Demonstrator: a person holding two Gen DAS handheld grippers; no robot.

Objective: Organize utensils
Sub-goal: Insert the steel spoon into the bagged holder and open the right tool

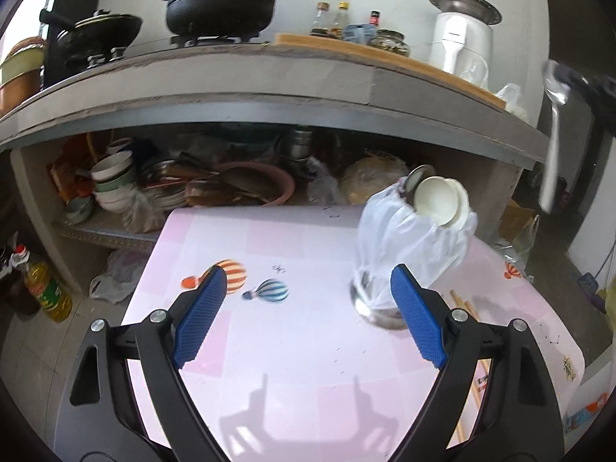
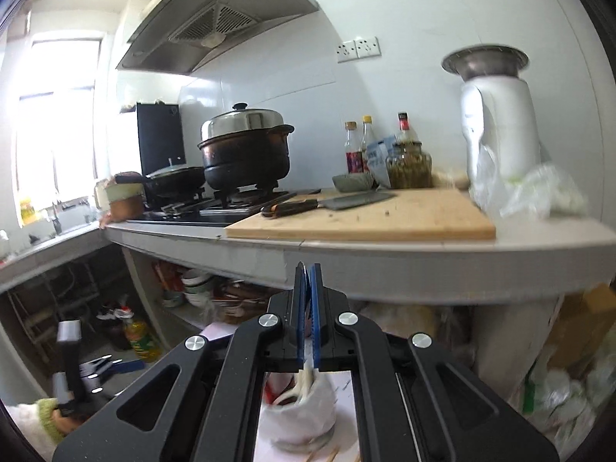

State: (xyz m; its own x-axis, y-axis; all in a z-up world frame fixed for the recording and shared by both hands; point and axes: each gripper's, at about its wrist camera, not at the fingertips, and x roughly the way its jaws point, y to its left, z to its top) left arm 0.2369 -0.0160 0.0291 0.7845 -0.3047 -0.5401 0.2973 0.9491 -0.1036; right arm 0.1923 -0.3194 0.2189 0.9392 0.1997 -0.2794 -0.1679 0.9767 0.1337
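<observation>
1. Spoon (image 1: 554, 123) is hanging at 2 o'clock, clamped by the right gripper (image 2: 307, 281), probably for carrying it to the bag-lined holder (image 1: 408, 246).
2. Left gripper (image 1: 308, 288) is waiting with jaws apart and empty, above the table (image 1: 277, 346).

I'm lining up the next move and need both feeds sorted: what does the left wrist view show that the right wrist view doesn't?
Left wrist only: the open left gripper over the pink table, its balloon prints, and the metal spoon hanging at the right edge in the right gripper.

Right wrist only: the shut right gripper with a thin metal edge between its fingers, the range hood, wall sockets and the knife on the cutting board.

Both: the bagged utensil holder, black pot, bottles and white appliance.
</observation>
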